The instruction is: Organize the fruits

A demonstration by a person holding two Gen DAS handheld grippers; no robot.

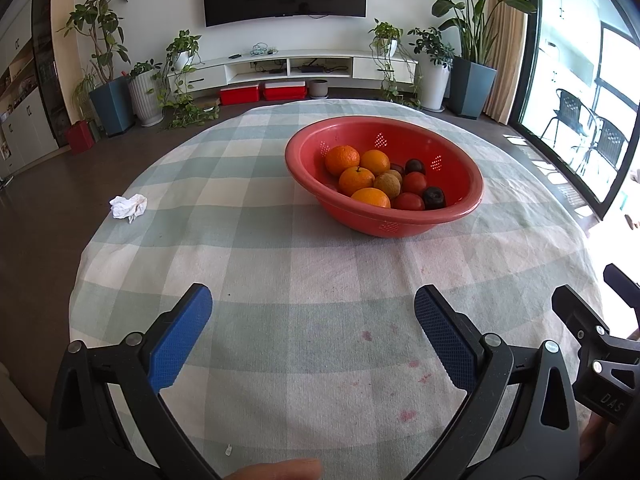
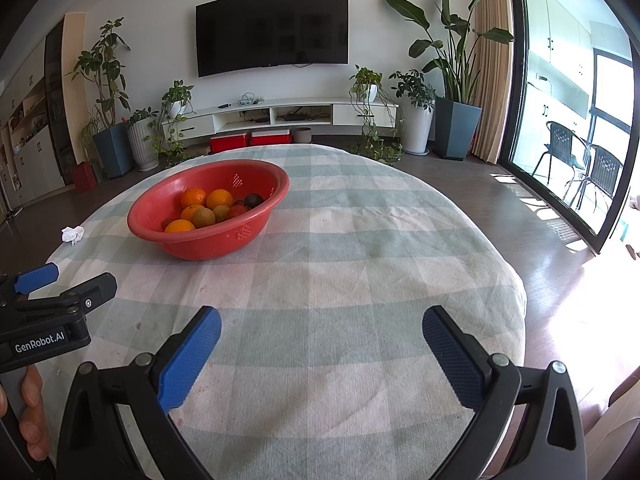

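A red perforated bowl point(image 1: 452, 216) point(image 2: 256, 184) stands on the checked tablecloth, holding several oranges point(image 1: 341, 159) point(image 2: 219, 199), red tomatoes point(image 1: 408, 201), dark round fruits point(image 1: 434, 197) point(image 2: 253, 200) and brownish-green fruits point(image 1: 387, 184) point(image 2: 203, 217). My left gripper point(image 1: 313, 322) is open and empty, low over the near part of the table, well short of the bowl. My right gripper point(image 2: 321, 336) is also open and empty, to the right of the bowl and nearer the table's front edge. Its side shows at the right of the left wrist view.
A crumpled white tissue point(image 1: 129, 207) point(image 2: 72, 234) lies near the table's left edge. The cloth point(image 1: 320, 264) has faint pink stains near the front. Beyond the round table are floor, potted plants, a TV unit and a glass door at right.
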